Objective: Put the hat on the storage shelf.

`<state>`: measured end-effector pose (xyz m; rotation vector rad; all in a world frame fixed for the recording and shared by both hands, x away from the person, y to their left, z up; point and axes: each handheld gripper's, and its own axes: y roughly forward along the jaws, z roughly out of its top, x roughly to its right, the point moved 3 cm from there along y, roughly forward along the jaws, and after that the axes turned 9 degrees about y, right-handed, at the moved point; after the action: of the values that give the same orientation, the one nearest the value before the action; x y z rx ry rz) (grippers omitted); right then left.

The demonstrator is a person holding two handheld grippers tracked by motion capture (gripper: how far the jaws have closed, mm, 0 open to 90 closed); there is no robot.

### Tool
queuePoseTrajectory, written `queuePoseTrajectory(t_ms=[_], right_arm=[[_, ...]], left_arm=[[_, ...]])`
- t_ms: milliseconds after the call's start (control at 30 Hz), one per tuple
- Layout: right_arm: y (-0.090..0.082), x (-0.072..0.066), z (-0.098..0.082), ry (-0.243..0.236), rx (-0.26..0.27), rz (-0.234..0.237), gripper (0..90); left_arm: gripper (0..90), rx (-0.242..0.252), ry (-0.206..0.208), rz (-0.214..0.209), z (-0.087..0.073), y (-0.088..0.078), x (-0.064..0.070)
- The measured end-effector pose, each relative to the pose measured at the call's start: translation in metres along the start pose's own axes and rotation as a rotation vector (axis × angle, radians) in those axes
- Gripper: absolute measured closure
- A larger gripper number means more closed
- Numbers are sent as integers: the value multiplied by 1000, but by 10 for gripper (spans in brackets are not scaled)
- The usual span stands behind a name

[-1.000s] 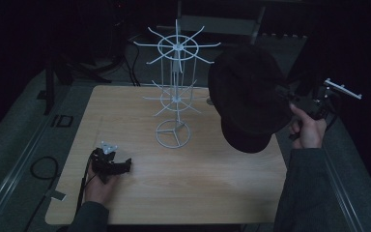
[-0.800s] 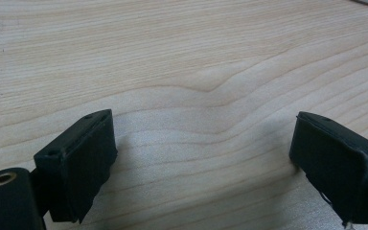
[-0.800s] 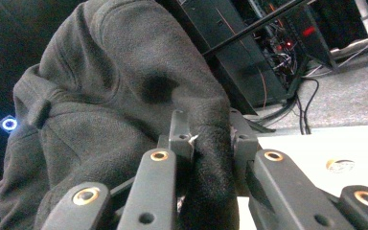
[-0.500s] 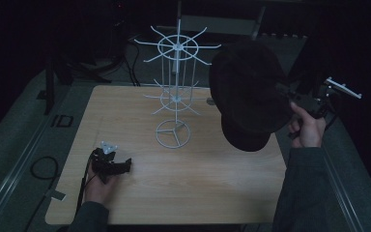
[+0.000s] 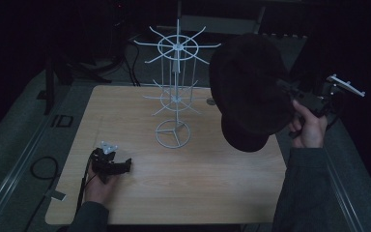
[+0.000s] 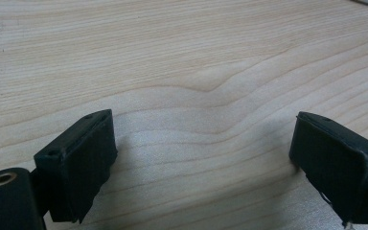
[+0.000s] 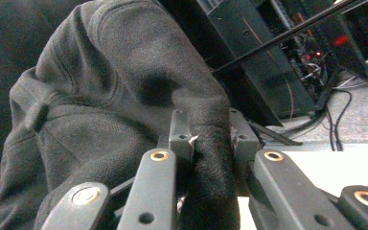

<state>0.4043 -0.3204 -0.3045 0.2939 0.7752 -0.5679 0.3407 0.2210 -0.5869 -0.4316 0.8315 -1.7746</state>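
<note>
A black cap point(image 5: 249, 89) hangs in the air over the table's right side, to the right of a white wire display rack point(image 5: 175, 87). My right gripper point(image 5: 290, 94) is shut on the cap's edge; in the right gripper view the dark fabric point(image 7: 124, 110) is pinched between the two jaws point(image 7: 210, 143). My left gripper point(image 5: 113, 164) rests low on the wooden table point(image 5: 193, 183) near its front left. In the left gripper view its pads point(image 6: 79, 163) stand wide apart over bare wood, with nothing between them.
The rack stands on a round wire base point(image 5: 173, 134) at the table's middle, with hooked arms at two levels. A small round object point(image 5: 211, 102) lies on the table behind the cap. Cables point(image 5: 41, 169) trail on the grey floor at the left.
The cap and my right gripper have shifted slightly upward. The left gripper has kept still.
</note>
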Motion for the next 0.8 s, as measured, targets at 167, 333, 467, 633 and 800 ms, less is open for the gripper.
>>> queuePoseTrajectory(t_ms=[167,333,467,633,800], right_arm=[[11,-3,-1,7,-19,13,774],[28,-3,-4,20,-28,9,773],[41,-7,-4,29,-34,29,773],[56,-7,-4,23,-46,9,773],[68,2,-13,-2,-85,-88,771]], left_arm=[[93,1,0,0,0,0,0],[93,0,1,0,0,0,0],[93,2,-1,0,0,0,0],[93,3,0,-1,0,0,0],[93,3,1,-3,0,0,1]])
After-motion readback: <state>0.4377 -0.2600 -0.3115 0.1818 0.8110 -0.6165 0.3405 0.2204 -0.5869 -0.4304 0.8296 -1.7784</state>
